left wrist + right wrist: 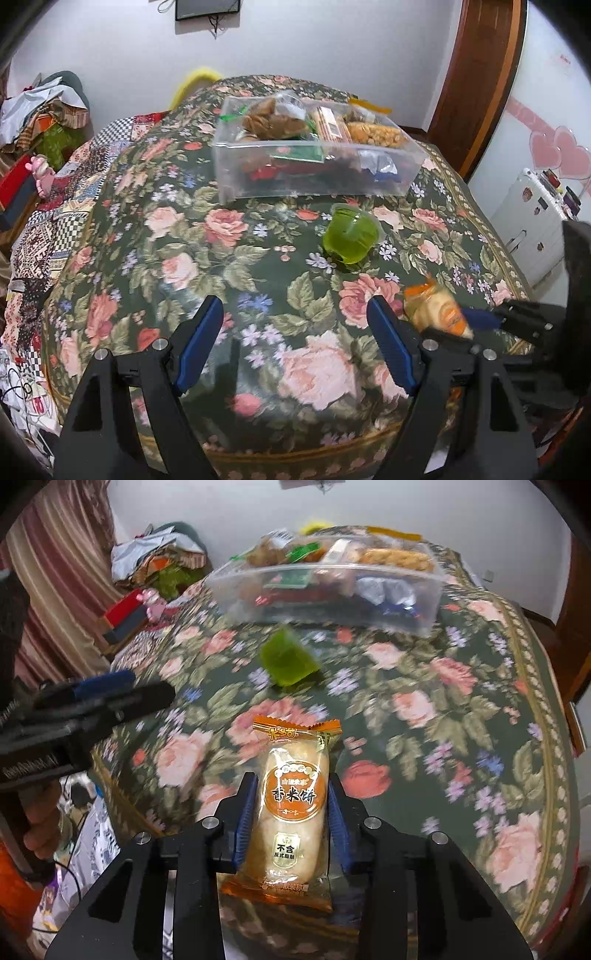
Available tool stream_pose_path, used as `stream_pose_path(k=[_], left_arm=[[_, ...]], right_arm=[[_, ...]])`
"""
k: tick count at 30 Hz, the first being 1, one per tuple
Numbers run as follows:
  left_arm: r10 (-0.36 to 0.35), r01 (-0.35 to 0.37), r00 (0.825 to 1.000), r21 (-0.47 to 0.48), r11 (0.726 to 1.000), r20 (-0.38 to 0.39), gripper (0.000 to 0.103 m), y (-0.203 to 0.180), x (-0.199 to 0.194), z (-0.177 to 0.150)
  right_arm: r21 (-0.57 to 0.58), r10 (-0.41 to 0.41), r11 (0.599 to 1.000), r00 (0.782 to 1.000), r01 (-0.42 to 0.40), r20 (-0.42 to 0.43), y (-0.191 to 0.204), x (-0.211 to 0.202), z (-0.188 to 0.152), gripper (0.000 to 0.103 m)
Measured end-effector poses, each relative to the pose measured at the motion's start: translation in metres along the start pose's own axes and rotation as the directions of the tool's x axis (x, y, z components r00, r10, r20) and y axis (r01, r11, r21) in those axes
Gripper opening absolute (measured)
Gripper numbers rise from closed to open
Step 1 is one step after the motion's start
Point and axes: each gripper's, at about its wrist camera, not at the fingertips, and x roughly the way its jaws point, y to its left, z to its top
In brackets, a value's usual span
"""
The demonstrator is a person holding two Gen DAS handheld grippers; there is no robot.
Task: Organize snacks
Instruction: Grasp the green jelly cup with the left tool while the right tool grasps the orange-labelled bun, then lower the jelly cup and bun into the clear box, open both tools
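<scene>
A clear plastic box (pixel 236 177) (pixel 430 602) holding several snack packs stands at the far side of the floral-cloth table (pixel 155 236) (pixel 480 738). A green jelly cup (pixel 351 234) (pixel 288 659) lies on the cloth in front of it. My right gripper (pixel 291 794) is shut on an orange-wrapped rice cake (pixel 291 801) and holds it above the near part of the table; the cake also shows in the left wrist view (pixel 439 314). My left gripper (pixel 295 317) is open and empty above the cloth, left of the right one, and shows in the right wrist view (pixel 110 698).
Piled clothes and bags (pixel 44 122) (pixel 155 561) lie left of the table. A white cabinet (pixel 535 229) stands at the right by a wooden door frame (pixel 476 81). Cables and papers (pixel 22 391) lie at the lower left.
</scene>
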Motion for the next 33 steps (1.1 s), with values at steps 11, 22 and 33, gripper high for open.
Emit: stream_pose_path(k=[11, 22, 33], left_arm=[[-0.009, 0.014, 0.997, 0.067, 0.998, -0.075, 0.080, -0.039, 0.066, 0.029], [-0.005, 0.012, 0.996, 0.086, 0.996, -0.086, 0.068, -0.048, 0.108, 0.057], [-0.043, 0.046, 0.997, 0.050, 0.998, -0.061, 0.055, -0.034, 0.096, 0.052]], right_arm=[[0.094, -0.020, 0.996, 0.997, 0.013, 0.075, -0.048, -0.013, 0.019, 0.033], [0.130, -0.013, 0.992, 0.997, 0.004, 0.071, -0.070, -0.002, 0.031, 0.033], [0.131, -0.013, 0.991, 0.995, 0.000, 0.099, -0.075, 0.001, 0.049, 0.033]])
